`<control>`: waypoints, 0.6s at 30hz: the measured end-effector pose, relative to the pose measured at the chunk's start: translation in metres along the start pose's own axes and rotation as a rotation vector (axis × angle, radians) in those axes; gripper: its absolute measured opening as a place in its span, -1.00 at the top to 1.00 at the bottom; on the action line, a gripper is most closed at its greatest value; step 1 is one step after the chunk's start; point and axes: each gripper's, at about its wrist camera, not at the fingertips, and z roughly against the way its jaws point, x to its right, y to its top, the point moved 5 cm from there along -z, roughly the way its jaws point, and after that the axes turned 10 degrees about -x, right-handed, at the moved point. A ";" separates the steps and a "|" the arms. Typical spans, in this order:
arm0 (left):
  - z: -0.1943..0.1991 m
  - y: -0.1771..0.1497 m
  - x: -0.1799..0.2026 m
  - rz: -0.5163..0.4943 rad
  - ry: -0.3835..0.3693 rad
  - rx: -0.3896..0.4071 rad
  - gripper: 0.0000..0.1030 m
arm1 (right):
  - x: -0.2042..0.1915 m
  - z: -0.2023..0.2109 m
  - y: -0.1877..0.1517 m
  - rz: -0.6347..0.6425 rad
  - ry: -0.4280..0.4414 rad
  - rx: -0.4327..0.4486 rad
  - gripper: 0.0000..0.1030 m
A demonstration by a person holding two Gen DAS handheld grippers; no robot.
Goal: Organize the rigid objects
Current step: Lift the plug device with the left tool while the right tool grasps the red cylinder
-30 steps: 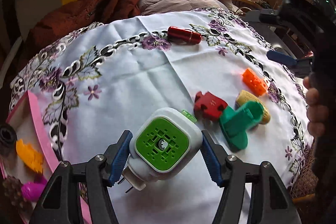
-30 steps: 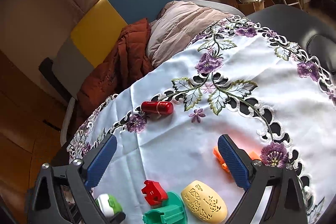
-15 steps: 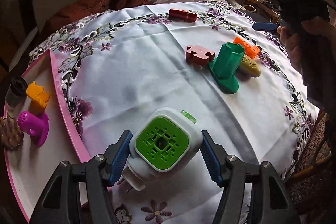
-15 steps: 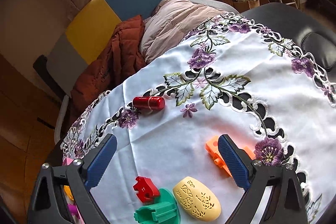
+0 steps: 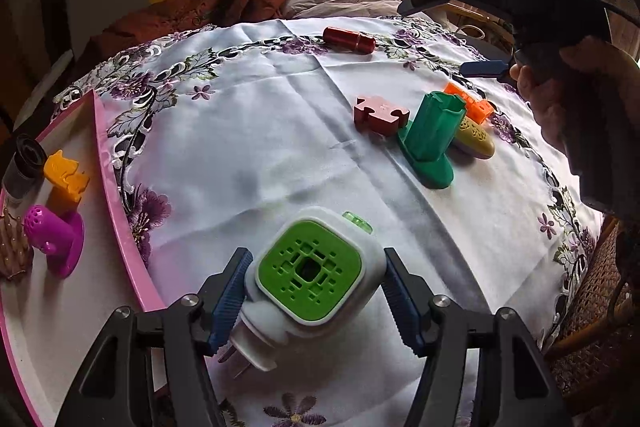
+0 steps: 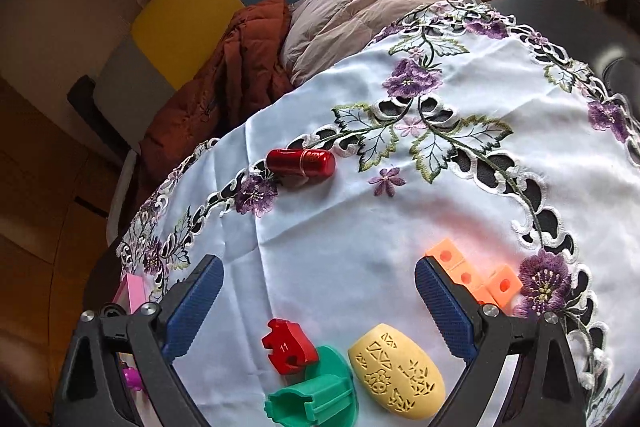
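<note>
My left gripper (image 5: pixel 316 291) is shut on a white plug-in device with a green grille face (image 5: pixel 310 273), held above the tablecloth beside the pink-rimmed tray (image 5: pixel 120 211). My right gripper (image 6: pixel 316 301) is open and empty above the table. Below it lie a red puzzle piece (image 6: pixel 290 347), a green stand (image 6: pixel 316 397), a yellow perforated oval (image 6: pixel 396 373) and an orange block (image 6: pixel 476 277). A red cylinder (image 6: pixel 302 163) lies farther off. The same items show in the left wrist view: puzzle piece (image 5: pixel 380 115), green stand (image 5: pixel 434 139), red cylinder (image 5: pixel 348 39).
The tray holds a purple piece (image 5: pixel 54 241), an orange piece (image 5: pixel 66 181), a black cylinder (image 5: pixel 22 167) and a brown pinecone-like item (image 5: pixel 12 251). A chair with a rust jacket (image 6: pixel 228 79) and a pink quilt (image 6: pixel 360 11) stands behind the table. The right hand tool (image 5: pixel 540 11) is at upper right.
My left gripper has pulled back with the plug-in device toward the tray side, and more of the tray shows. My right gripper has dropped a little closer to the objects, still open.
</note>
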 end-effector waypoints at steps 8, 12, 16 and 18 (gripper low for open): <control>0.001 -0.001 -0.004 0.019 -0.028 0.017 -0.27 | -0.025 -0.031 0.047 -0.016 -0.088 -0.035 -0.89; 0.001 -0.001 -0.005 0.032 -0.044 0.023 -0.27 | -0.036 -0.054 0.072 -0.034 -0.168 -0.043 -0.89; 0.000 -0.001 -0.007 0.043 -0.070 0.021 -0.27 | -0.043 -0.076 0.088 -0.061 -0.232 -0.057 -0.89; 0.000 0.000 -0.008 0.046 -0.080 0.022 -0.27 | -0.048 -0.085 0.092 -0.069 -0.246 -0.057 -0.89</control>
